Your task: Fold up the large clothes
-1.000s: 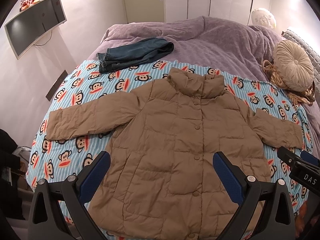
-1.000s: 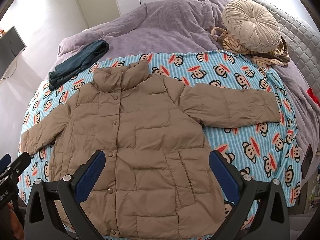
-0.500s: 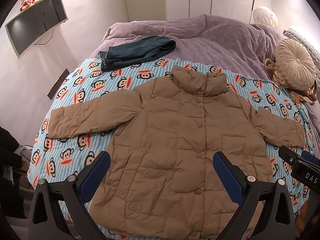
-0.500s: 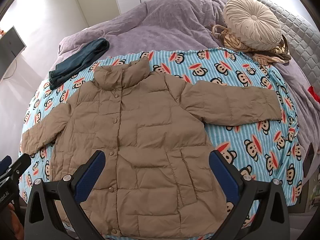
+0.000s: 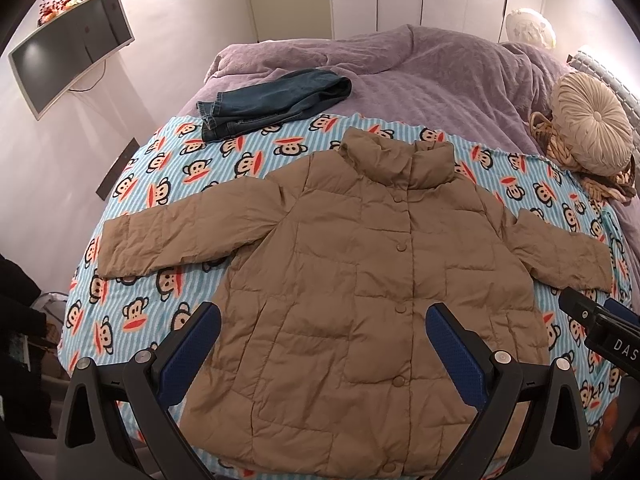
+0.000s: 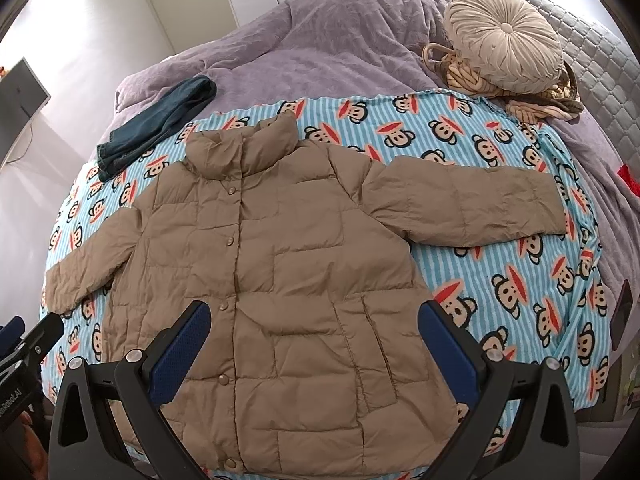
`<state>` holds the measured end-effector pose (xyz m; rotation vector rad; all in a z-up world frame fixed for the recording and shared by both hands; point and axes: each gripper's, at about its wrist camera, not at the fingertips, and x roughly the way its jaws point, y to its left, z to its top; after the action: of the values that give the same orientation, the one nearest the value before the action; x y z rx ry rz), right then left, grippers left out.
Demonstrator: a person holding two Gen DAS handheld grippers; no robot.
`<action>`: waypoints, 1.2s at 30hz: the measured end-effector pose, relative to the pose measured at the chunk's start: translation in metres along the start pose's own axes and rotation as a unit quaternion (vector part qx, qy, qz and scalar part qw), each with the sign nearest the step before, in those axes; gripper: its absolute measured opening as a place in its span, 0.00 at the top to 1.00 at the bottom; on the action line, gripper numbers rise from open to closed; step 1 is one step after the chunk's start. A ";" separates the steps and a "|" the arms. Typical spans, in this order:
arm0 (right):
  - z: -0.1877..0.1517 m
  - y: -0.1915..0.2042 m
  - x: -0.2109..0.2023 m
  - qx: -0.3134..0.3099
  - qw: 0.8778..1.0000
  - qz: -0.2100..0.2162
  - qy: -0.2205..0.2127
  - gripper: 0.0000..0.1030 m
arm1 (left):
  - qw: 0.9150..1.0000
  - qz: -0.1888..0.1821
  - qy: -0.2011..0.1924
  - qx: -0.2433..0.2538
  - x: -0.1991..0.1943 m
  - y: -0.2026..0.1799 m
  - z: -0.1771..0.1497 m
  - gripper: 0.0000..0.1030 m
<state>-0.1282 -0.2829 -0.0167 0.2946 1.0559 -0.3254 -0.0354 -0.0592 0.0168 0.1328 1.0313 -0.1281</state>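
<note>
Bright, even indoor light; walls (image 5: 80, 168) wash out to glare. Both views sharp, with strong fisheye bending and black corners.

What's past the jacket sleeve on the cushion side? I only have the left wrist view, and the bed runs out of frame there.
Observer: The right wrist view shows the monkey-print sheet reaching beyond that cuff, with a flat dark object at its edge.
Operator: Anything else over there?
Observer: A small red item lies on the purple blanket, partly cut off by the frame.
Operator: Are the right tongs holding anything?
Observer: No. The right tongs are open and empty, aimed at the lower front of the jacket.
</note>
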 end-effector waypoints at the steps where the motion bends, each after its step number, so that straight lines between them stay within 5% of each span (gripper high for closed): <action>1: 0.001 -0.001 -0.001 0.000 1.000 0.000 -0.001 0.00 | 1.000 0.000 0.000 0.000 0.000 0.000 0.000 0.00; 36: -0.007 0.008 -0.003 -0.002 1.000 0.005 0.000 0.00 | 1.000 -0.001 -0.001 -0.003 -0.003 0.006 -0.001 0.00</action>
<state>-0.1321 -0.2725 -0.0170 0.2952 1.0540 -0.3142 -0.0371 -0.0530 0.0193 0.1259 1.0293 -0.1272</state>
